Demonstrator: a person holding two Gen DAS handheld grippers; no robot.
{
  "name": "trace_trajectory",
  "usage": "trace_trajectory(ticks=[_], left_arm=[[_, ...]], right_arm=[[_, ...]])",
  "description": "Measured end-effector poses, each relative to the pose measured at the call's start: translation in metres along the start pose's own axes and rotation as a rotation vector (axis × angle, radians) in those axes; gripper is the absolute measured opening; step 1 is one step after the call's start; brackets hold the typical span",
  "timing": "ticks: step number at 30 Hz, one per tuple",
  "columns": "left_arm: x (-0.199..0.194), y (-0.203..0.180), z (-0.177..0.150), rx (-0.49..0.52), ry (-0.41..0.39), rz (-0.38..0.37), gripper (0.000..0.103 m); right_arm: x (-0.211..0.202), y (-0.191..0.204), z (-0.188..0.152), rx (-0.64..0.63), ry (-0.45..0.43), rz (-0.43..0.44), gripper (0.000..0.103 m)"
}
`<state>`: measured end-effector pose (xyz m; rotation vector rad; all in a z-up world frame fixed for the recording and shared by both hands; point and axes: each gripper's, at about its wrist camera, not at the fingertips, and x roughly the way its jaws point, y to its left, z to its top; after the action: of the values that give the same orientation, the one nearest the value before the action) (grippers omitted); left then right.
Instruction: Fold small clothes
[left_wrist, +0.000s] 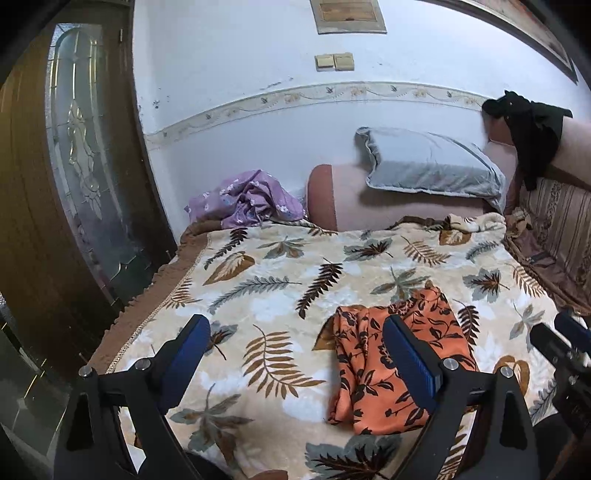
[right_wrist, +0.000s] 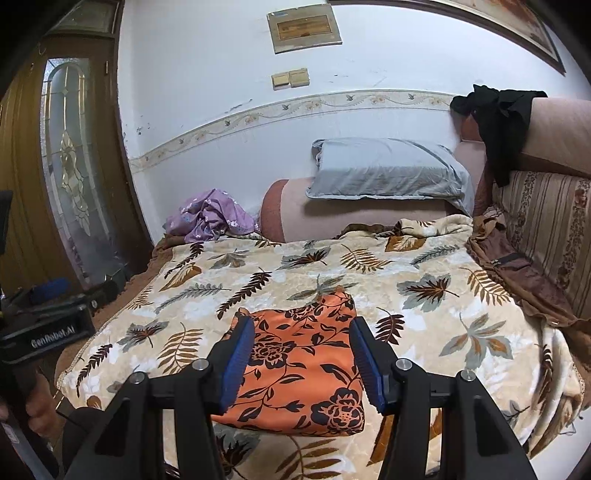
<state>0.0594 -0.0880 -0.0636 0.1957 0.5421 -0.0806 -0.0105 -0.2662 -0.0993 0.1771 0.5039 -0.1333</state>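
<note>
Folded orange floral garment (right_wrist: 299, 365) lies on the bed's leaf blanket (right_wrist: 424, 295), below the right gripper (right_wrist: 301, 363), half-spread and empty; left gripper (left_wrist: 295, 358) hangs wide beside it.

Folded garment (right_wrist: 299, 365) on blanket (right_wrist: 424, 295); pillow (right_wrist: 388, 170) behind.

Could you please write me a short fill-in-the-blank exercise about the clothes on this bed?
1. The folded garment on the leaf-print blanket is black-flowered and ____.
2. The crumpled garment at the blanket's far left corner is ____.
3. The pillow on the bolster is pale ____.
4. The jaws of the left gripper hold ____.

Answers: orange; purple; blue; nothing
</note>
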Motion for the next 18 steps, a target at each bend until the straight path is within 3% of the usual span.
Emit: trace_trajectory(ticks=[18], left_arm=[[0.001,0.008,0.0,-0.006,-0.002,-0.017,0.095]], right_arm=[[0.017,-0.002,-0.002,-0.003,0.045,-0.018,0.057]])
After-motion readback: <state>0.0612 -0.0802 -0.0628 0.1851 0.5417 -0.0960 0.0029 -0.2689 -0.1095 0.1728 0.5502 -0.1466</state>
